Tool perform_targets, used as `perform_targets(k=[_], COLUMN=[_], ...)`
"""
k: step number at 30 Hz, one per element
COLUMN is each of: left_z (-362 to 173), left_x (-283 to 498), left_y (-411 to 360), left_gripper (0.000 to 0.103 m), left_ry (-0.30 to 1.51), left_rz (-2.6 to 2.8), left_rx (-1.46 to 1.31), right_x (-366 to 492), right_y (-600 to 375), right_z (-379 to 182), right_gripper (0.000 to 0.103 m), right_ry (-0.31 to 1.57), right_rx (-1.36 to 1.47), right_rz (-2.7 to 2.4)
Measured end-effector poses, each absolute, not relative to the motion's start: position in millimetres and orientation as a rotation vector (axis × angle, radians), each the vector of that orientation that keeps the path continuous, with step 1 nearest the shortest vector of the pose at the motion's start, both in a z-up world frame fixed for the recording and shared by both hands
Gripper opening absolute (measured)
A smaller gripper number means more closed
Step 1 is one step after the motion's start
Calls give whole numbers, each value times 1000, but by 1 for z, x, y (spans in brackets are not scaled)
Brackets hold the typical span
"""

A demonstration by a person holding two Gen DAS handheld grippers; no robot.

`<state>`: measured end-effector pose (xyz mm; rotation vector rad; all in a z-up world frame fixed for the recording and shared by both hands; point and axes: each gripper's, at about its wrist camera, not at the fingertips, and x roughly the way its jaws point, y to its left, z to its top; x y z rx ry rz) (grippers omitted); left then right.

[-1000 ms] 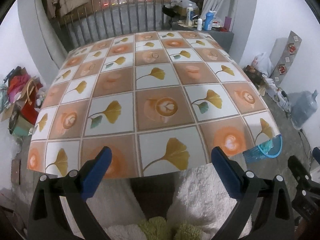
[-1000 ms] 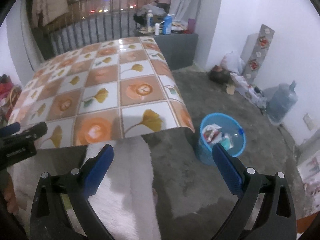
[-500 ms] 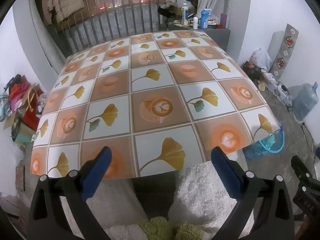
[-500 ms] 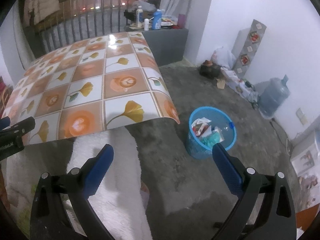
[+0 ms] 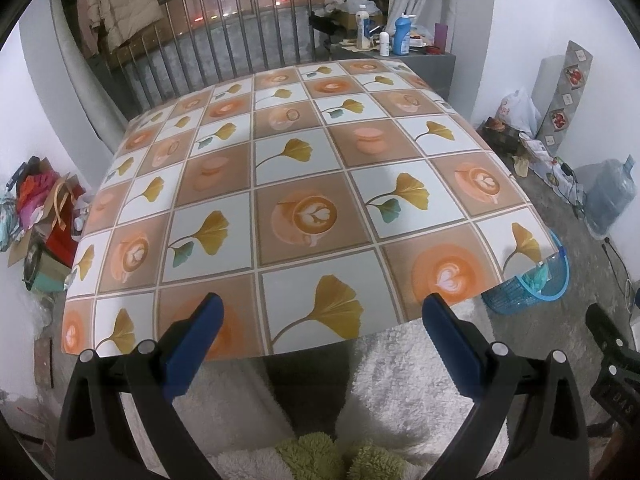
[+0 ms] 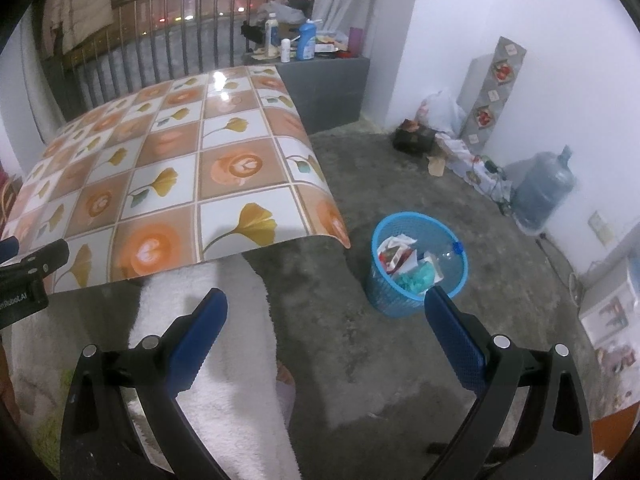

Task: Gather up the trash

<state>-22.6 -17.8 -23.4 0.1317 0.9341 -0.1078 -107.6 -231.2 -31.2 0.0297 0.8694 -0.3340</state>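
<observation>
Since a second ago you have drawn both grippers back and up from the table: more of the patterned top shows in the left view, and the basket sits further up and left in the right view. Your left gripper [image 5: 318,316] has its jaws spread wide and empty over the near edge of the table [image 5: 280,184]. Your right gripper [image 6: 326,310] is just as wide, holding nothing, above the grey floor [image 6: 400,360] and your white fluffy trousers [image 6: 224,344].

Beyond the right jaws stands the blue basket [image 6: 456,280] on the floor, just off the table's near right corner (in the left view only its rim [image 5: 556,280] peeks past that corner). Inside lie crumpled wrappers [image 6: 396,254], something teal [image 6: 416,278] and a clear plastic bottle with a blue cap [image 6: 450,254].

Nothing rests on the glossy tabletop. Further off, a water jug [image 6: 544,192] stands by the white wall, bottles [image 6: 306,40] crowd a grey cabinet, and a railing [image 5: 240,48] runs behind.
</observation>
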Motion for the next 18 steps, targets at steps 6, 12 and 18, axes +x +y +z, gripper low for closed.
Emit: perform_targets(k=[6,12,18], left_z=[-23,-23,-23], left_x=[-22,-23,-23], left_y=[-19,-19,-19], left_gripper=[97,97,97], left_ry=[934,935,936], left_rz=[-107,-107,-107], left_rx=[134,134,132], right_x=[-108,-108,-106], right_y=[-231,-229,-228], right_z=[-29,-28,-27], right_gripper=[95,95,95], right_ry=[865,865,864], right_rx=[27,24,22], right_rz=[-336,-336,-336])
